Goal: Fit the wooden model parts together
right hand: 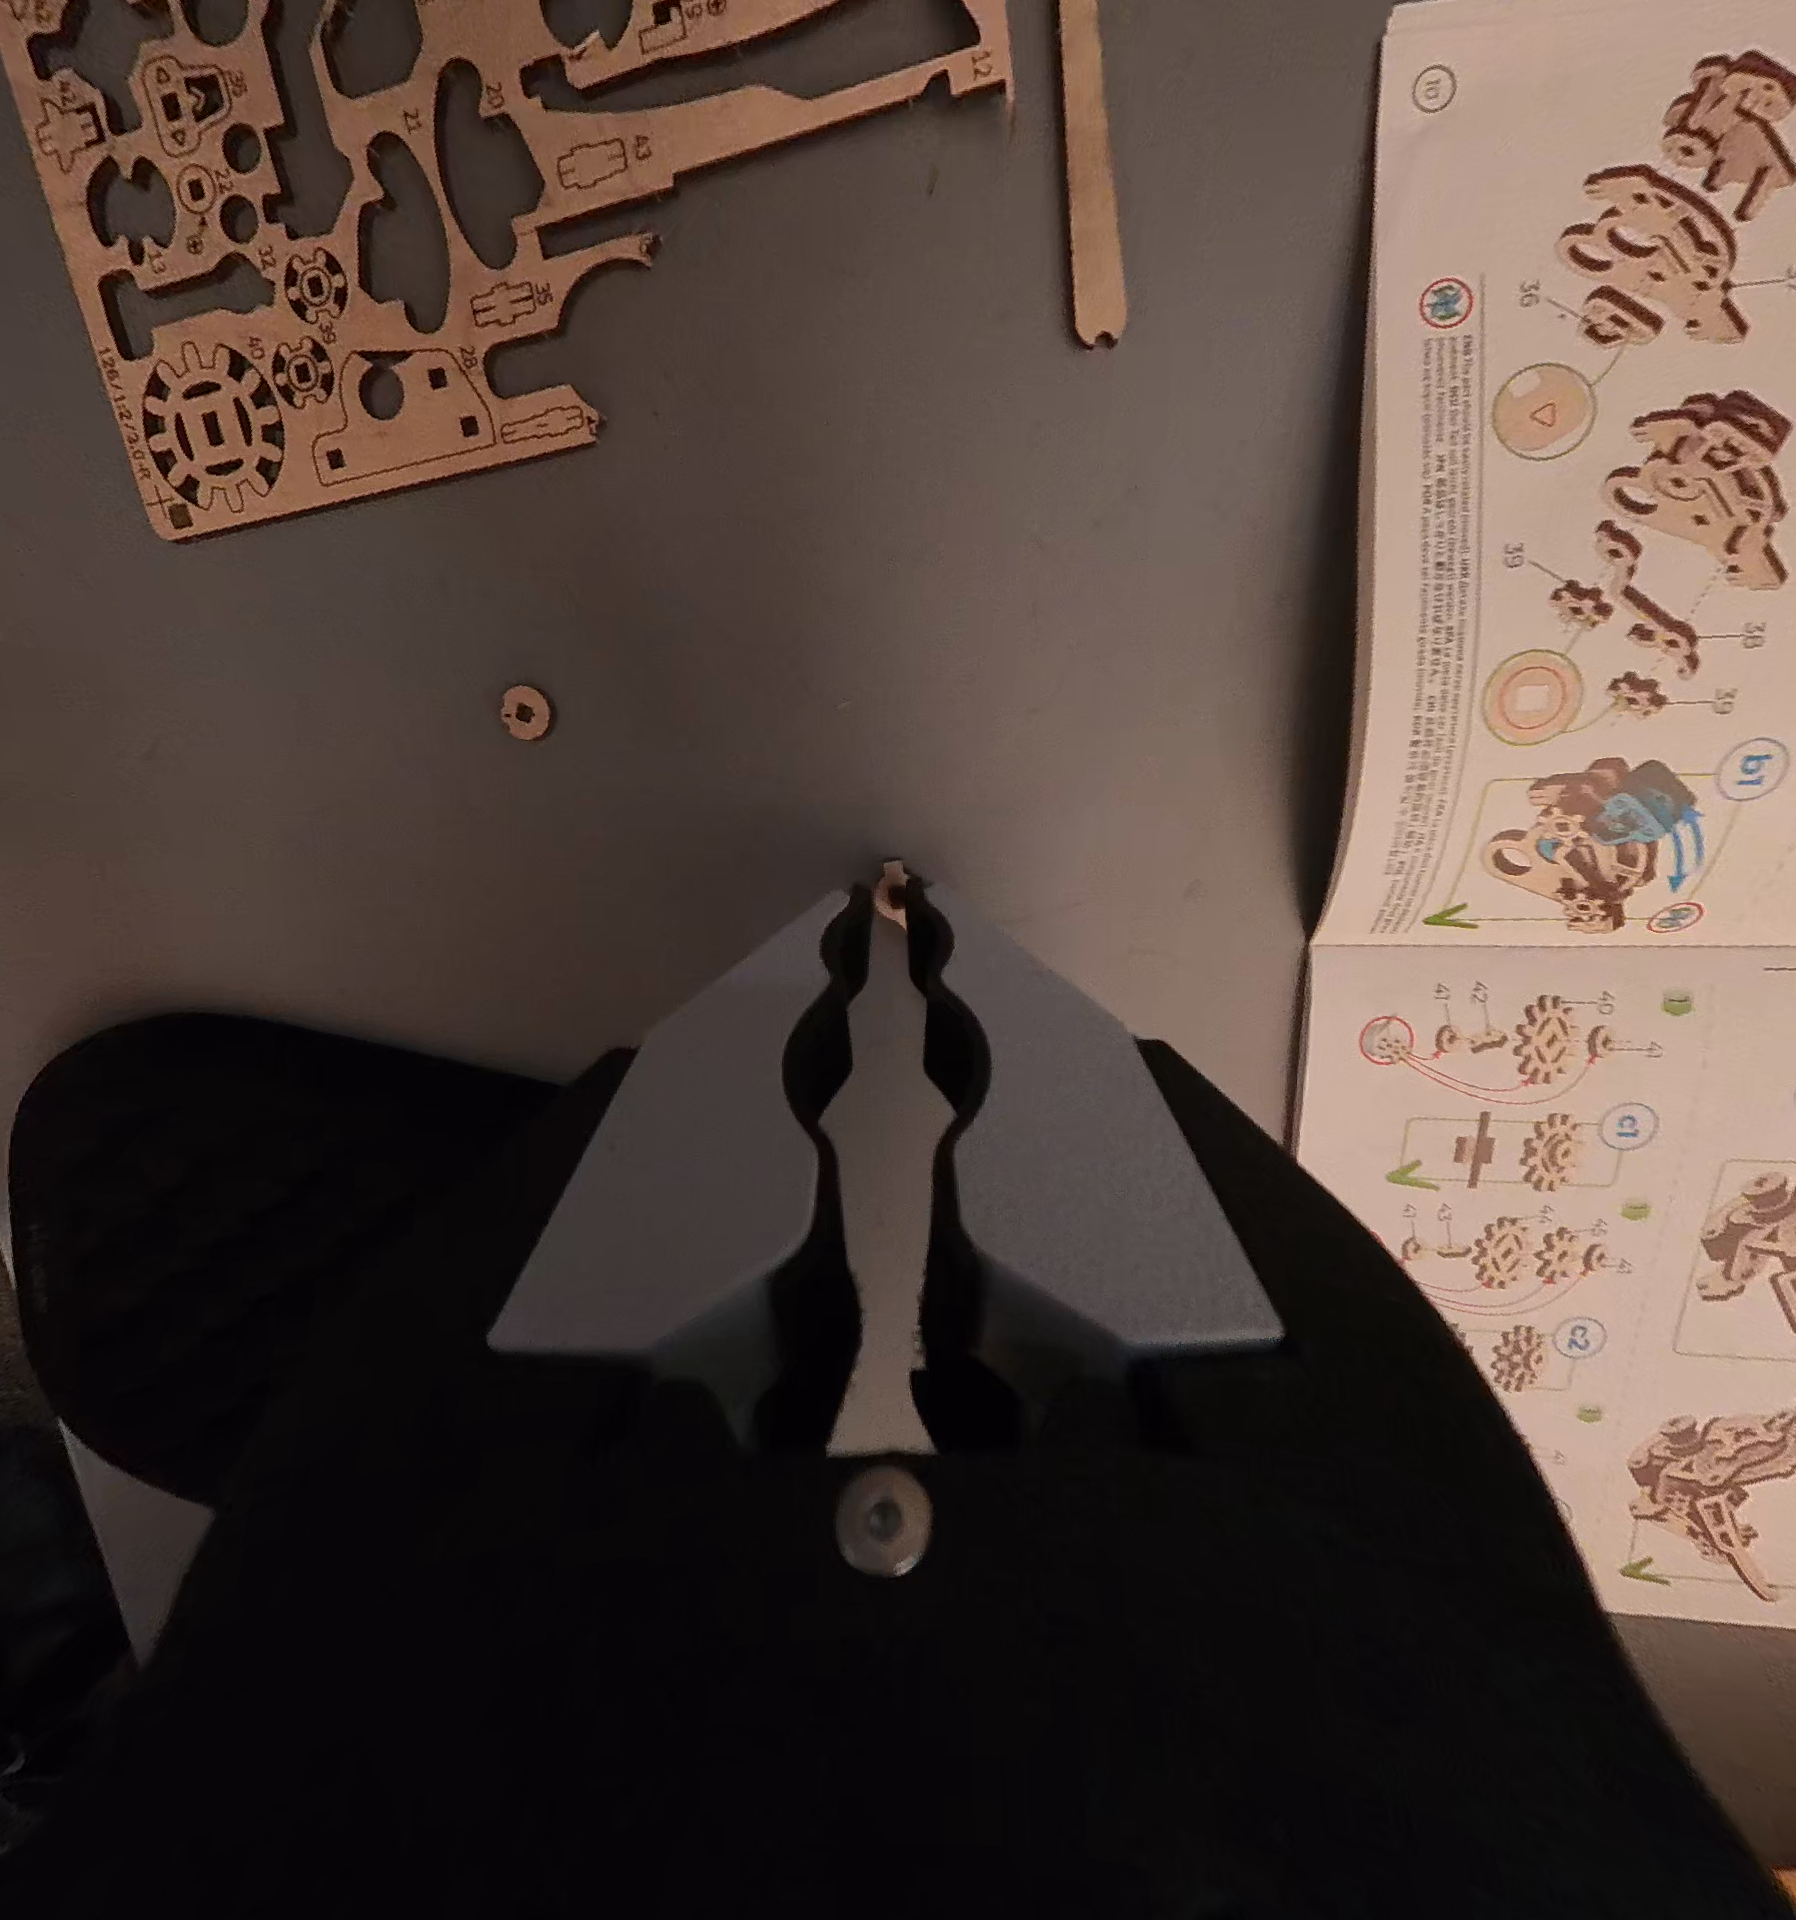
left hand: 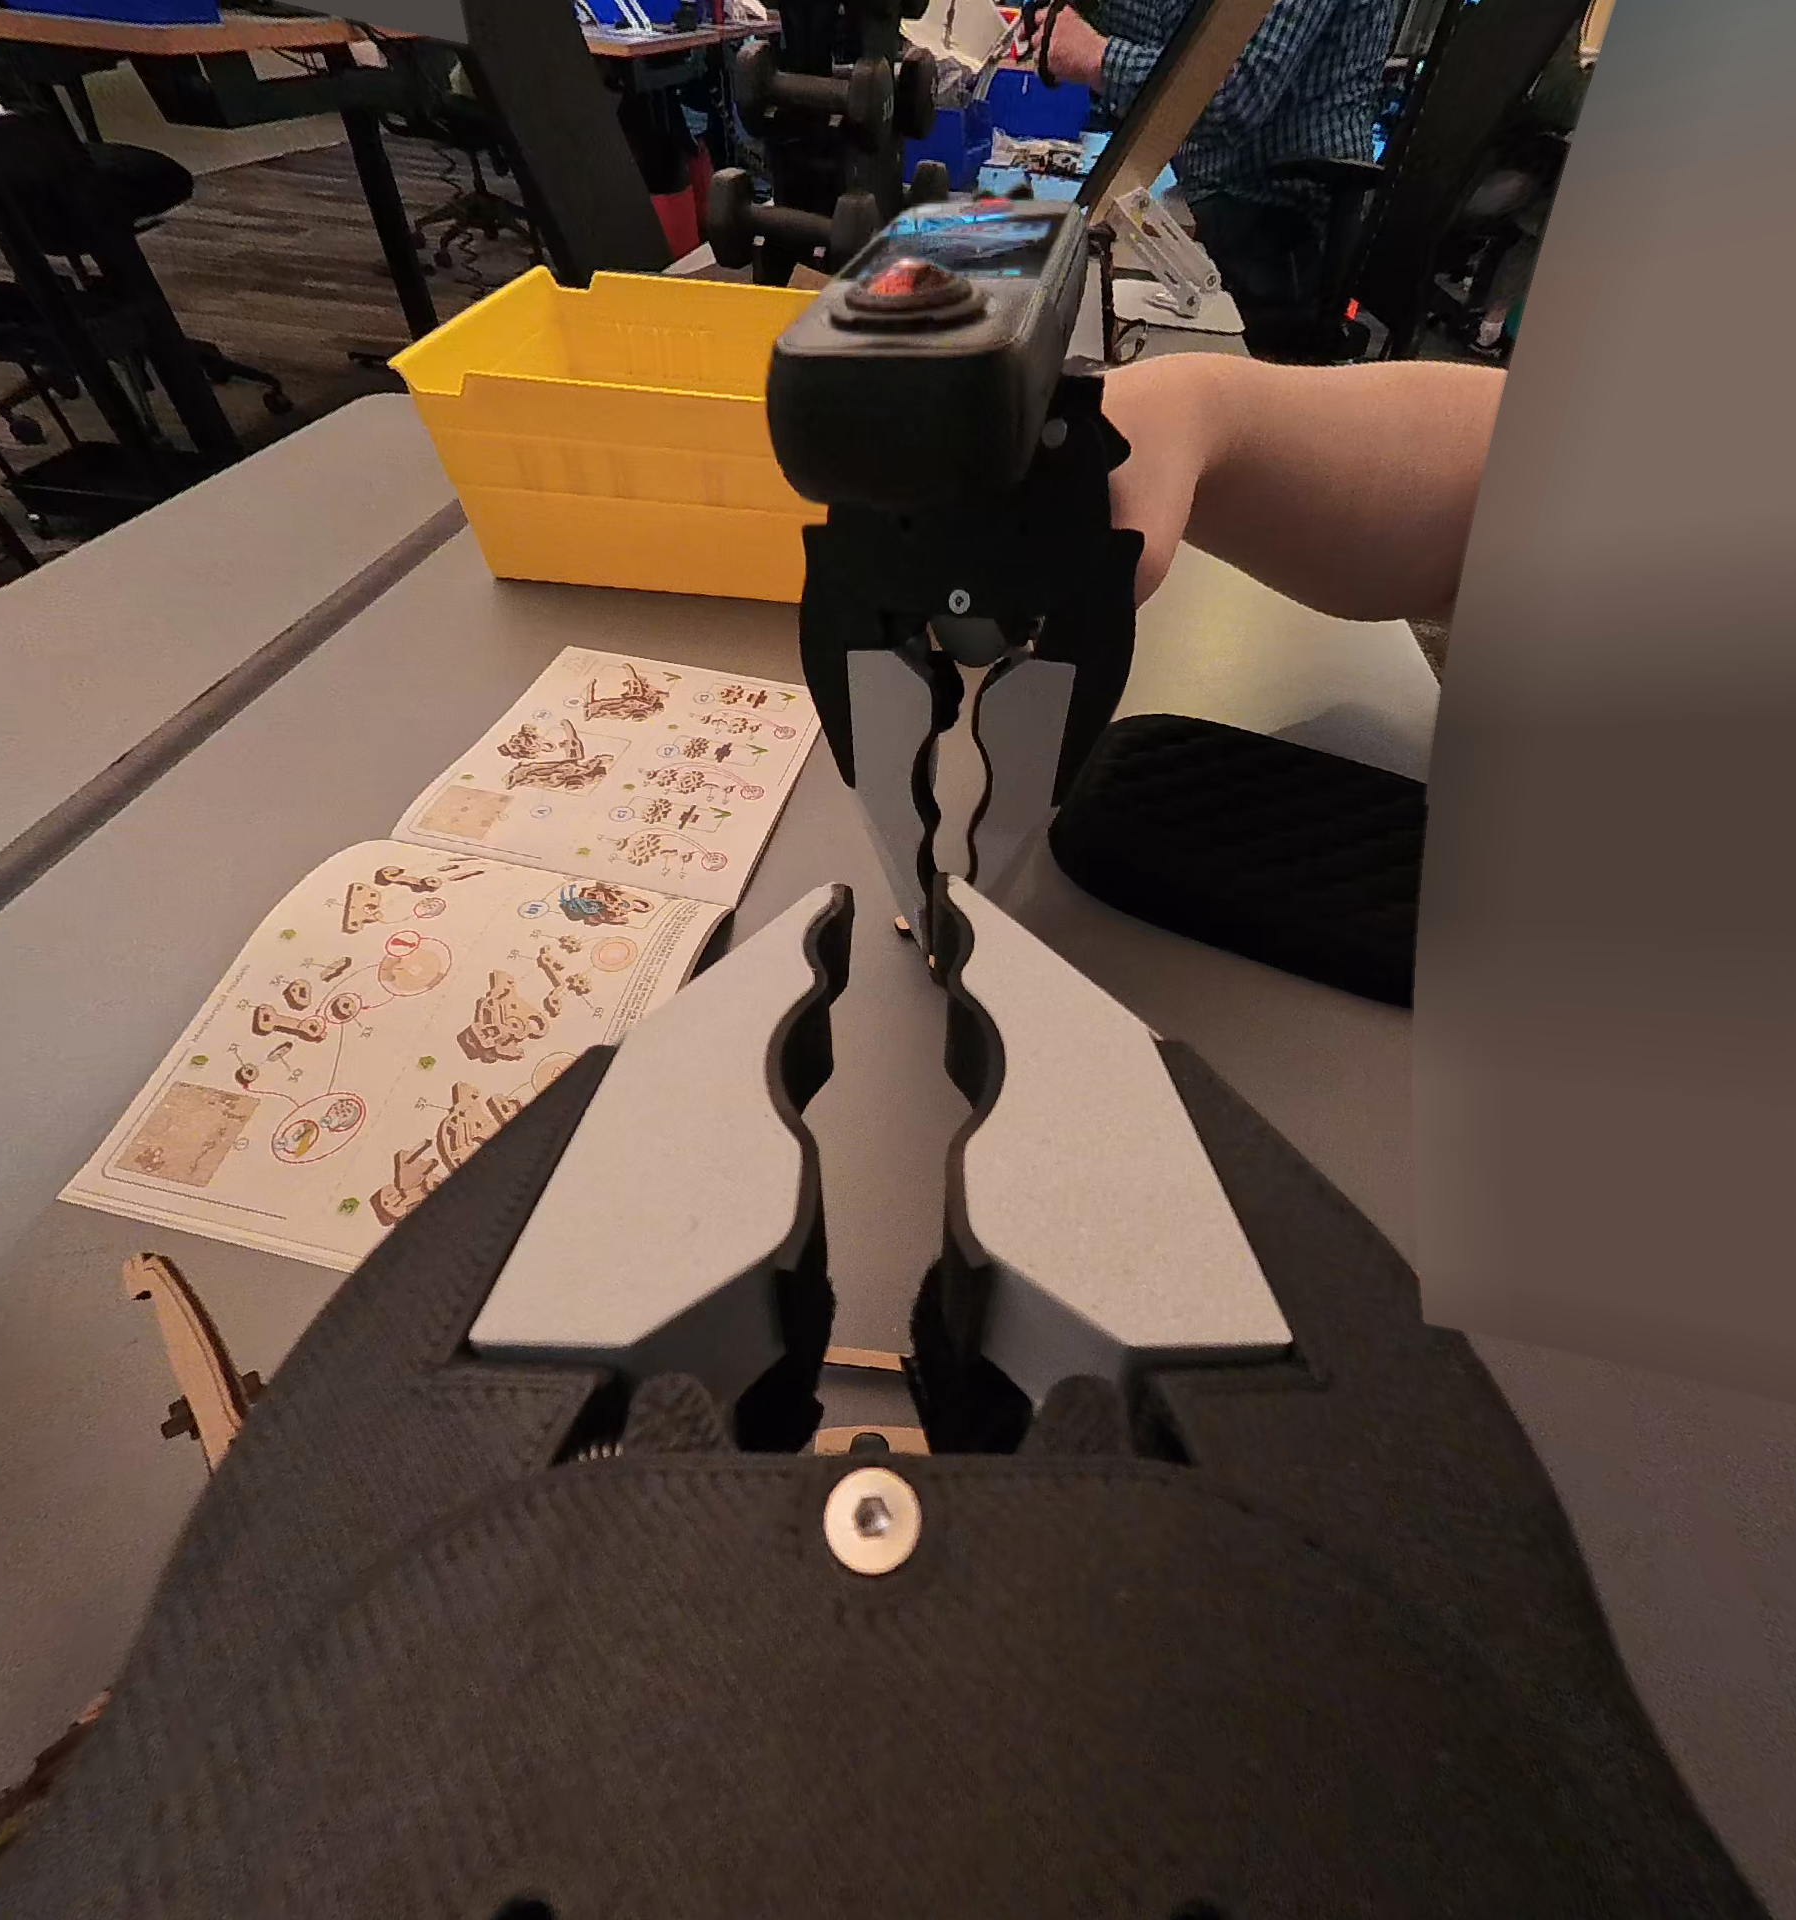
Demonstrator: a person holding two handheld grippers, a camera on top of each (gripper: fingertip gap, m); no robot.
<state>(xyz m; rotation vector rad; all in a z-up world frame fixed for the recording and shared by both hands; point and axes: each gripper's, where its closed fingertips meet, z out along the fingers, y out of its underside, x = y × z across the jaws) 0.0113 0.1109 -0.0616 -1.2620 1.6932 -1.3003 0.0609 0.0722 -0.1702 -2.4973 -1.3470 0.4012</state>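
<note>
Above the grey table (right hand: pixel 728 665), the right gripper (right hand: pixel 892 902) pinches a mostly hidden wooden piece (right hand: pixel 890 896); the left gripper (left hand: pixel 899 914) gapes

wooden sheet (right hand: pixel 333 239) cut off at top edge, booklet (right hand: pixel 1600 727) cropped right (pinched piece (right hand: pixel 889 896) tiny)

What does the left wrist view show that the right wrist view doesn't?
Only the left wrist view shows the yellow bin, a person's forearm, and the left gripper, open. Only the right wrist view shows the wooden parts sheet and a small loose wooden ring. Both show the instruction booklet, the grey table and the right gripper pinching a small wooden piece.
</note>
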